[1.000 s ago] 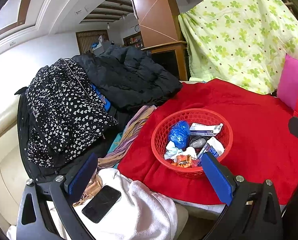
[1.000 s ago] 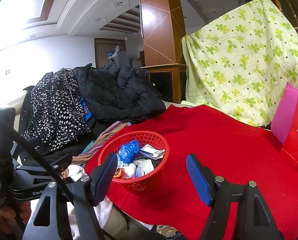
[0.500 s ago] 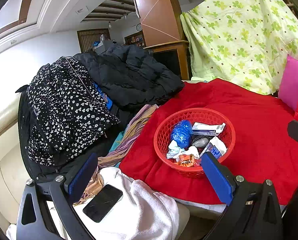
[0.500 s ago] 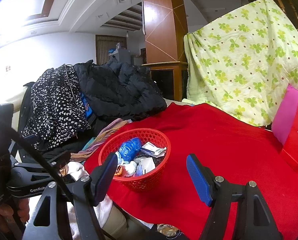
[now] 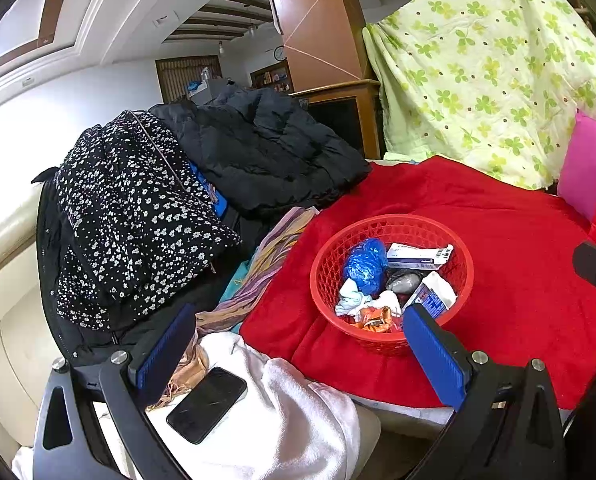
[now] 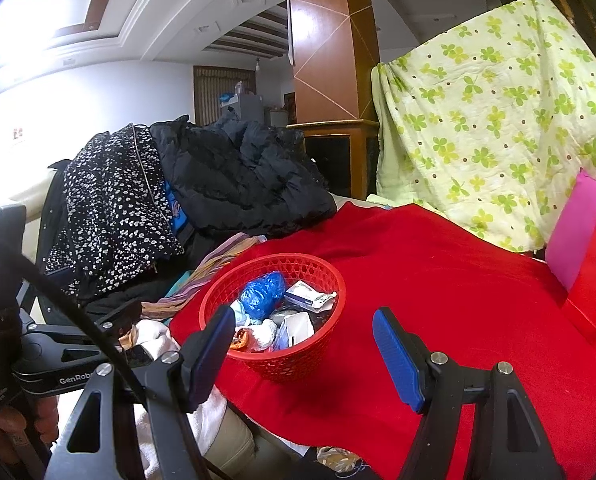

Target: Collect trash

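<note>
A red mesh basket point(image 5: 454, 240) sits on a red blanket point(image 5: 498, 264). It holds a blue crumpled bag point(image 5: 364, 266), a white box point(image 5: 418, 256), white tissue point(image 5: 352, 300), an orange wrapper point(image 5: 374, 314) and other scraps. It also shows in the right wrist view point(image 6: 293, 364). My left gripper point(image 5: 298, 350) is open and empty, held back from the basket's near left side. My right gripper point(image 6: 304, 350) is open and empty, just in front of the basket.
Black floral and padded jackets point(image 5: 145, 208) are piled at the left. A phone point(image 5: 205, 404) lies on a white towel point(image 5: 281, 420). A green leaf-print sheet point(image 5: 490, 72) hangs behind. A pink and red bag point(image 6: 590, 264) stands at the right.
Both views have drifted slightly, so the basket sits a little further right in each. Both grippers stay open and empty.
</note>
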